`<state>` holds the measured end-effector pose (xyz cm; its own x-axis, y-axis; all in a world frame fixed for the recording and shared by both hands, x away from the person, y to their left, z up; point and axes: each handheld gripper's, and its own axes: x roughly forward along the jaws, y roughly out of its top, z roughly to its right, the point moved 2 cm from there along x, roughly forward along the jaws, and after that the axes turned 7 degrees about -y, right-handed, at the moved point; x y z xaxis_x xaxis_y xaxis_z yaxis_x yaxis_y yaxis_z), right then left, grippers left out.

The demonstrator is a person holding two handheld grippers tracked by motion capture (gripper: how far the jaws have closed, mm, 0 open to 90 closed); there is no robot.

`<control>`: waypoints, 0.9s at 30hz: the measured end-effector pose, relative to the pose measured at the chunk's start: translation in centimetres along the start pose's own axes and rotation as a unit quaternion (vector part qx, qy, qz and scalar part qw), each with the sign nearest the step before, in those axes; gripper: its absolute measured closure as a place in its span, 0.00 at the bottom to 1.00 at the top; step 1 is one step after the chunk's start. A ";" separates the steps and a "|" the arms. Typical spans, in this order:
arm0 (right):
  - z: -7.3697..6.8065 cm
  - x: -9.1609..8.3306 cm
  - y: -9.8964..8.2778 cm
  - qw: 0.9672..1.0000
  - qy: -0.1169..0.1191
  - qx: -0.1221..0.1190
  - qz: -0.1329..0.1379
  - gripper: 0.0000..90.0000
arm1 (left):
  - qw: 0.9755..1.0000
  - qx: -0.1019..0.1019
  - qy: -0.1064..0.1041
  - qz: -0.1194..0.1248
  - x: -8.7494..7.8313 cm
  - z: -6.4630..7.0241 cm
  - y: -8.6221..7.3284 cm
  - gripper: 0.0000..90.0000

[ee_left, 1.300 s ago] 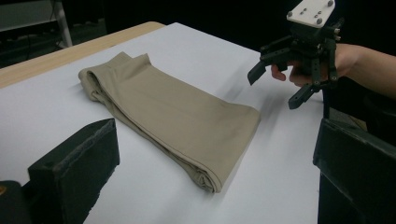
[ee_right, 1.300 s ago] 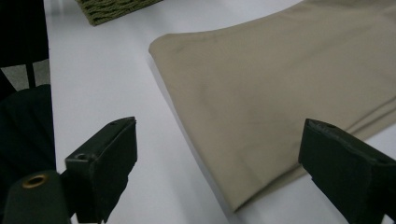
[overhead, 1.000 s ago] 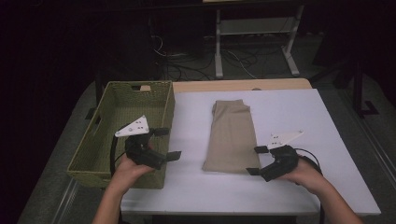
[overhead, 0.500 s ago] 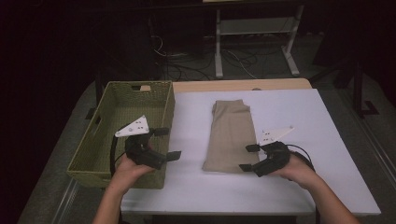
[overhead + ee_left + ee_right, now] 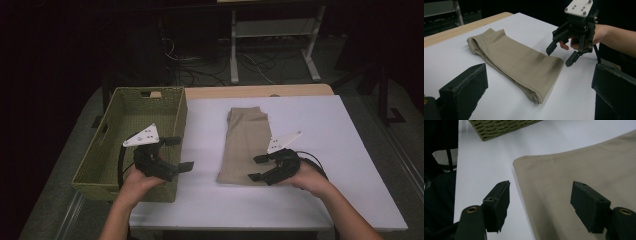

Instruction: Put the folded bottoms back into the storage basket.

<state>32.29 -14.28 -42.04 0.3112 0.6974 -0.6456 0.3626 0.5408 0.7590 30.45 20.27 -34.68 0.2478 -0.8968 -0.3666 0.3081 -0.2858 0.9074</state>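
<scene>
Fingers (image 5: 254,159) of right gripper (image 5: 256,168) closing over folded trousers (image 5: 246,142) — basket (image 5: 107,135) well left.

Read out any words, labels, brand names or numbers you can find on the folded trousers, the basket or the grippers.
No text can be read on anything here.
Folded tan trousers: plain cloth, no label or tag showing.
Woven green basket: no label or mark.
Grey plate on the right gripper: dots that look like screws, no letters.
Left gripper: plain black, its plate also bears dots alone.
</scene>
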 end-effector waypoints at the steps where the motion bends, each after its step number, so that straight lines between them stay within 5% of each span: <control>1: 0.1 0.2 0.3 1.000 0.005 0.000 0.002 0.39 | 1.000 0.001 0.000 0.002 0.0 0.0 0.0 0.01; 16: 0.1 1.7 0.4 1.000 0.013 -0.005 -0.008 0.51 | 1.000 -0.002 -0.002 0.005 -0.1 0.0 0.0 0.01; 27: -0.2 2.6 -0.3 0.999 0.007 -0.025 -0.040 0.61 | 1.000 -0.002 -0.003 0.005 -0.1 0.0 0.0 0.01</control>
<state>32.77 -12.51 -43.95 0.2708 0.6579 -0.7027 0.3419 0.6167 0.7091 30.45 20.37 -34.68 0.2463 -0.9015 -0.3559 0.3096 -0.2748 0.9103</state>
